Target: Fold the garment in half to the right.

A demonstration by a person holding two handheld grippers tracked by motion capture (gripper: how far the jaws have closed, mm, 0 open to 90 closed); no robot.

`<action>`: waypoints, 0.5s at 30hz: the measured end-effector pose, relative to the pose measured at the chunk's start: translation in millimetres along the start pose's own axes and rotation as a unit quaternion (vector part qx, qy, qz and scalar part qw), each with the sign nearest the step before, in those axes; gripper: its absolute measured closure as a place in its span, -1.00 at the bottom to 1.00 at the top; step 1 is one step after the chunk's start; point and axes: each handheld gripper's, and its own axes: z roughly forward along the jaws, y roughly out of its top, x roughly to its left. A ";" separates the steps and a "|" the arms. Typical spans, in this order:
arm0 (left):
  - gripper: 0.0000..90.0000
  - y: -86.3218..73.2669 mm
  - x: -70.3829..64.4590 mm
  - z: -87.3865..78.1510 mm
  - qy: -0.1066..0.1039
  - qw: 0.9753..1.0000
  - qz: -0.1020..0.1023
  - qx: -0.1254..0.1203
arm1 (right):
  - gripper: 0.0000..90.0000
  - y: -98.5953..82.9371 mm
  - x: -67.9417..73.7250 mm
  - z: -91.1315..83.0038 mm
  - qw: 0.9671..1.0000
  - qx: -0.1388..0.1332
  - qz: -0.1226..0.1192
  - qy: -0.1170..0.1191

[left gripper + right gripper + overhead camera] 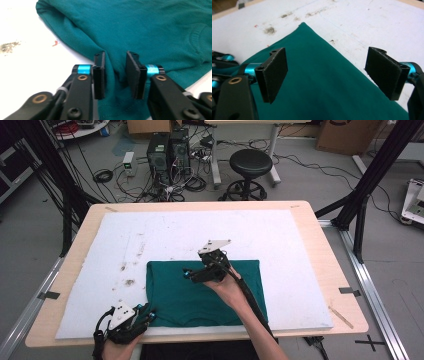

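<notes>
A teal shirt [205, 295] lies folded flat on the white sheet [200, 230], near the table's front edge. My left gripper [150, 316] is at the shirt's near-left corner. In the left gripper view [115, 56] its jaws stand a narrow gap apart, astride a raised crease of the shirt [137, 25] without pressing on it. My right gripper [189, 275] hovers over the shirt's far-left part. The right gripper view shows it [327, 53] wide open above the shirt [317, 82], whose pointed corner lies ahead, with nothing held.
The sheet carries dirty specks [127, 280] left of the shirt. The wooden table [325, 250] rims the sheet. Beyond it stand a black stool [250, 165], computer towers [167, 150] and floor cables. Black frame posts [365, 180] rise at the right.
</notes>
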 end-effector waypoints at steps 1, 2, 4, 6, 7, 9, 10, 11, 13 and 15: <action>0.61 -0.3 -0.7 0.2 -0.001 1.000 0.001 -0.001 | -0.60 1.7 0.2 3.6 1.000 0.005 -0.002 0.002; 0.66 -0.5 -0.7 0.3 -0.003 1.000 0.002 -0.003 | -0.59 3.2 0.1 7.1 1.000 0.005 -0.008 0.007; 0.71 -1.2 0.9 0.3 -0.012 1.000 -0.004 -0.004 | -0.59 6.6 0.7 14.3 1.000 0.008 -0.014 0.014; 0.77 -2.2 2.9 0.4 -0.017 1.000 -0.010 -0.007 | -0.57 10.2 2.8 21.0 0.999 0.013 -0.022 0.018; 0.79 -2.4 3.2 0.5 -0.020 1.000 -0.011 -0.008 | -0.51 11.6 3.8 23.9 0.999 0.011 -0.025 0.024; 0.84 -2.5 3.3 0.6 -0.020 1.000 -0.011 -0.008 | -0.48 14.7 6.0 31.2 0.999 0.012 -0.025 0.034; 0.84 -2.3 3.3 0.7 -0.021 1.000 -0.012 -0.008 | -0.48 16.7 6.9 35.7 0.999 0.016 -0.027 0.035; 0.85 -2.1 3.5 0.6 -0.022 1.000 -0.012 -0.007 | -0.48 19.1 7.6 40.6 0.999 0.023 -0.031 0.037; 0.85 -2.1 4.0 0.7 -0.024 1.000 -0.013 -0.007 | -0.48 24.2 9.3 50.1 0.998 0.031 -0.039 0.044; 0.85 -2.5 4.6 0.7 -0.026 1.000 -0.013 -0.007 | -0.46 29.6 11.3 58.7 0.997 0.039 -0.050 0.043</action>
